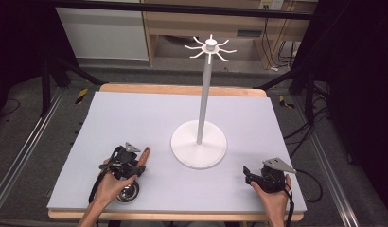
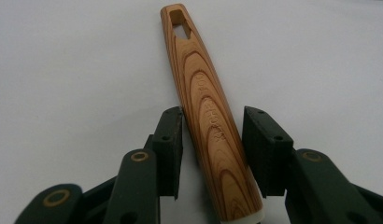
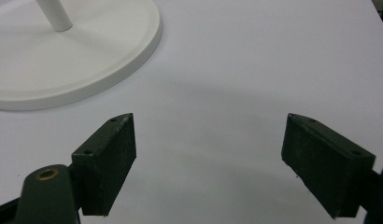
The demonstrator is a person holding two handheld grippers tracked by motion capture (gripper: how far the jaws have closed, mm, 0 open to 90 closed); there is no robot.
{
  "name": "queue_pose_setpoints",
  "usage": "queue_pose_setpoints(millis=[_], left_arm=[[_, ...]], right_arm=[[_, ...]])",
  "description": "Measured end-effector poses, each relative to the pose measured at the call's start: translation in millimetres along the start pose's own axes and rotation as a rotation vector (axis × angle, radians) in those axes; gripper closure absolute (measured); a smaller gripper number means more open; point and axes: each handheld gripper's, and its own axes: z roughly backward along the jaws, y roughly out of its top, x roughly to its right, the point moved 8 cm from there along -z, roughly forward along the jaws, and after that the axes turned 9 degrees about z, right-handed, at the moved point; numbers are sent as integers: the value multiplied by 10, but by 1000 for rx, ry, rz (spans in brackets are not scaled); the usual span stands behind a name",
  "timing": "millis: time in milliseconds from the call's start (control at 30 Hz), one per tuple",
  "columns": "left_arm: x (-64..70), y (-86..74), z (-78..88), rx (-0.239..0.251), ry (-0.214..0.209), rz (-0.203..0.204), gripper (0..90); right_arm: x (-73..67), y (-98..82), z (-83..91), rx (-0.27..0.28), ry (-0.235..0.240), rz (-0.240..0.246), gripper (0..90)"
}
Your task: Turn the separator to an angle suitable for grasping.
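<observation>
Loosely, left tongs (image 2: 213,140) flank a tapered, grained wooden handle (image 2: 203,107)

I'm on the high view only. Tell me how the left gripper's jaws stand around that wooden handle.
Observer: In the left gripper view, the left gripper straddles the wooden handle; one pad seems to touch it, and a slim gap shows at the other.
Operator: Describe the handle's far end.
Observer: It has a slot-shaped hole, and lettering is stamped along the grain.
Operator: Report the right gripper.
Observer: The right gripper is wide open over bare table, holding nothing.
Operator: Say what lies ahead of it.
Observer: The white stand's round base sits off to one side of its jaws, untouched.
</observation>
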Motion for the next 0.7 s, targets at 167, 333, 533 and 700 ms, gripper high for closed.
queue_pose_setpoints(millis=[167, 333, 533, 700], left_arm=[[-10, -10, 18, -11, -15, 8, 610], [-32, -39, 54, -19, -32, 4, 642], [-37, -46, 84, -24, -24, -22, 668], [-35, -40, 88, -26, -10, -56, 668]], right_arm=[[8, -5, 0, 0, -1, 0, 187], [14, -7, 2, 1, 1, 1, 195], [3, -7, 1, 0, 8, 0, 204], [0, -9, 0, -2, 10, -4, 205]])
